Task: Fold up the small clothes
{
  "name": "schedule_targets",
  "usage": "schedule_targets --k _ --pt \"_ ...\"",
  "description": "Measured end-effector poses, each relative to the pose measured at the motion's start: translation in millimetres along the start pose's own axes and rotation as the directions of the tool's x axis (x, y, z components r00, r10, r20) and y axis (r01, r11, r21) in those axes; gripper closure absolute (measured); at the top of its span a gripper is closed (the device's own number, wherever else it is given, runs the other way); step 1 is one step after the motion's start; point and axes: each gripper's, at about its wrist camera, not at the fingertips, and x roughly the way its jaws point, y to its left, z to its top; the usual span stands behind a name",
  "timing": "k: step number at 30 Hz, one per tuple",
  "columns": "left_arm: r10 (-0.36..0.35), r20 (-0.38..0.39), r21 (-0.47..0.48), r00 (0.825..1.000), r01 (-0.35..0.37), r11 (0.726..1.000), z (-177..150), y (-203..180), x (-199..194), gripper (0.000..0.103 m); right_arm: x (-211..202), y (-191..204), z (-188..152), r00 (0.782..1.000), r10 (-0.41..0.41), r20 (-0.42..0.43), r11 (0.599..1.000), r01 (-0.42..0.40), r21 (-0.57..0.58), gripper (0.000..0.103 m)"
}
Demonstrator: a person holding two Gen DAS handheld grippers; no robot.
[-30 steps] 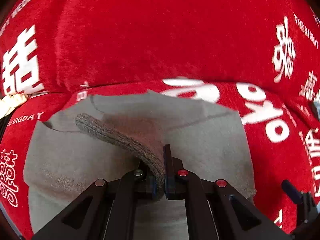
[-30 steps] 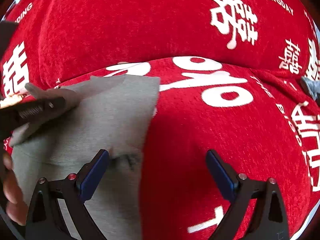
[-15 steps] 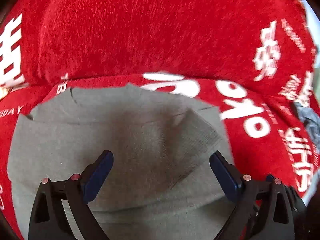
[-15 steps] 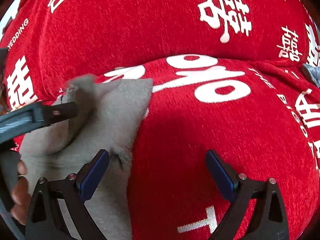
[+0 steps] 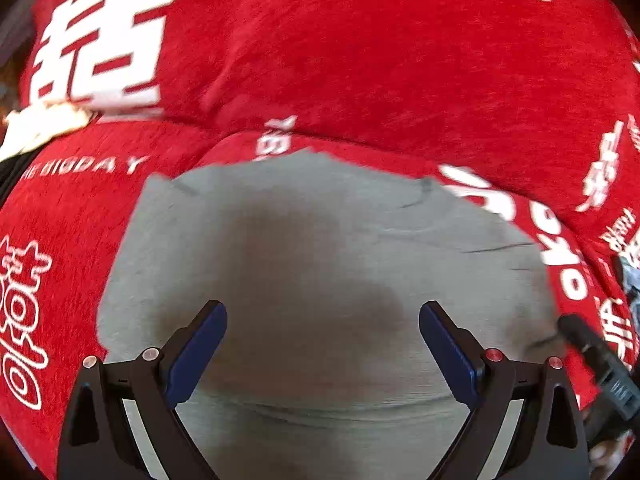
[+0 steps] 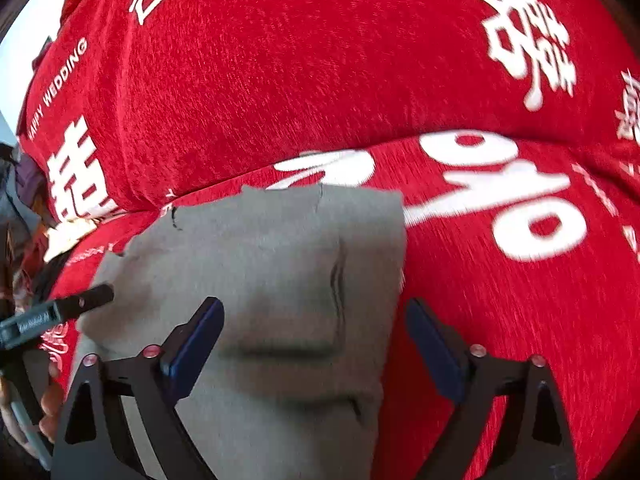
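Observation:
A small grey knit garment (image 5: 320, 240) lies flat on the red cover, folded into a rough rectangle. My left gripper (image 5: 322, 312) hovers over its middle, open, with nothing between its blue pads. In the right wrist view the same garment (image 6: 280, 248) fills the lower left. My right gripper (image 6: 314, 308) stands over its right edge, jaws wide and closing; the cloth lies under the gap and the pads do not press on it. One finger of the left gripper (image 6: 80, 302) reaches the garment's left edge. The right gripper's finger (image 5: 588, 344) shows at the garment's right side.
The red cover (image 6: 500, 320) with white lettering spreads over seat and back cushion (image 5: 360, 40). A cream object (image 5: 40, 128) sits at the far left. A bluish cloth (image 5: 632, 276) shows at the right edge. A hand (image 6: 48, 400) holds the left tool.
The left gripper let go of the grey ribbed edge, opened wide and slid left across the garment, which now lies flat. The right gripper shifted left over the garment's right edge.

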Motion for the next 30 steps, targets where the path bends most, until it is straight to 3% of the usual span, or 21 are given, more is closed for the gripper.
schedule_targets --k 2,3,4,5,6,10,12,15,17,19,20,22,23,25,26,28,30 --pt "0.017 -0.026 -0.011 1.0 -0.017 1.0 -4.1 7.7 13.4 0.006 18.3 5.5 9.2 0.999 -0.032 -0.033 0.999 0.031 -0.022 0.024" --pt "0.028 -0.036 -0.008 0.999 -0.028 1.0 -7.0 11.1 19.1 0.006 29.2 7.6 12.1 0.998 -0.03 -0.063 0.999 0.028 -0.027 0.039" --pt "0.048 -0.023 0.011 0.999 -0.048 0.999 -9.2 10.8 21.7 0.006 37.9 9.2 13.5 0.996 -0.022 -0.092 0.999 0.019 -0.032 0.062" --pt "0.069 -0.01 0.039 0.998 -0.069 0.997 -11.0 8.3 22.3 0.006 42.6 13.8 14.9 0.994 -0.046 -0.096 0.998 0.04 -0.056 0.071" --pt "0.089 -0.012 0.073 0.996 -0.088 0.993 -12.6 4.8 22.9 0.006 41.4 18.5 16.3 0.994 -0.068 -0.083 0.995 0.061 -0.081 0.092" --pt "0.057 0.035 0.066 0.998 -0.06 0.996 -8.2 7.9 7.8 0.006 13.7 21.1 19.6 0.999 -0.051 -0.006 0.996 0.05 -0.077 0.095" --pt "0.065 0.055 0.056 0.996 -0.068 0.996 -4.6 11.0 4.5 0.006 10.4 14.9 18.4 0.998 -0.07 -0.001 0.996 0.07 -0.051 0.095" --pt "0.097 -0.044 0.079 0.994 -0.094 0.992 -3.9 13.0 31.2 0.004 31.7 17.5 12.3 0.99 -0.126 -0.065 0.989 0.119 -0.092 0.095" --pt "0.124 -0.001 0.108 0.992 -0.123 0.987 -5.5 12.8 29.1 0.002 32.0 19.8 11.4 0.988 -0.141 -0.065 0.986 0.134 -0.102 0.09" --pt "0.104 -0.019 0.087 0.994 -0.102 0.991 -2.8 17.3 21.7 0.002 21.0 16.0 14.7 0.987 -0.14 -0.076 0.989 0.136 -0.054 0.069" --pt "0.067 0.009 0.061 0.998 -0.068 0.996 -1.1 23.8 11.3 0.002 12.0 16.1 15.2 0.987 -0.147 -0.064 0.989 0.145 -0.041 0.06" --pt "0.078 0.05 0.038 0.996 -0.08 0.996 2.1 32.6 2.3 0.002 -10.7 23.6 11.6 0.983 -0.183 0.017 0.982 0.184 -0.038 0.021" --pt "0.1 0.04 0.023 0.994 -0.101 0.995 4.1 37.2 5.7 0.002 -20.6 33.2 7.4 0.98 -0.186 0.065 0.981 0.189 -0.05 0.018" --pt "0.126 -0.019 0.03 0.992 -0.125 0.992 5.2 41.9 23.2 0.002 -21.2 57.0 1.0 0.984 -0.162 0.07 0.975 0.17 -0.14 0.018" --pt "0.127 -0.057 0.053 0.99 -0.124 0.991 3.1 45.4 36.8 0.0 -13.0 71.5 -3.6 0.984 -0.176 0.04 0.96 0.181 -0.212 0.018" --pt "0.09 -0.027 0.035 0.996 -0.089 0.995 1.5 54.6 33.6 0.0 4.5 80.3 -13.3 0.977 -0.212 -0.019 0.94 0.199 -0.277 0.018" --pt "0.092 -0.058 0.005 0.994 -0.092 0.996 1.8 66.4 26.4 0.0 20.9 65.0 -21.8 0.964 -0.241 -0.111 0.947 0.208 -0.243 0.019"
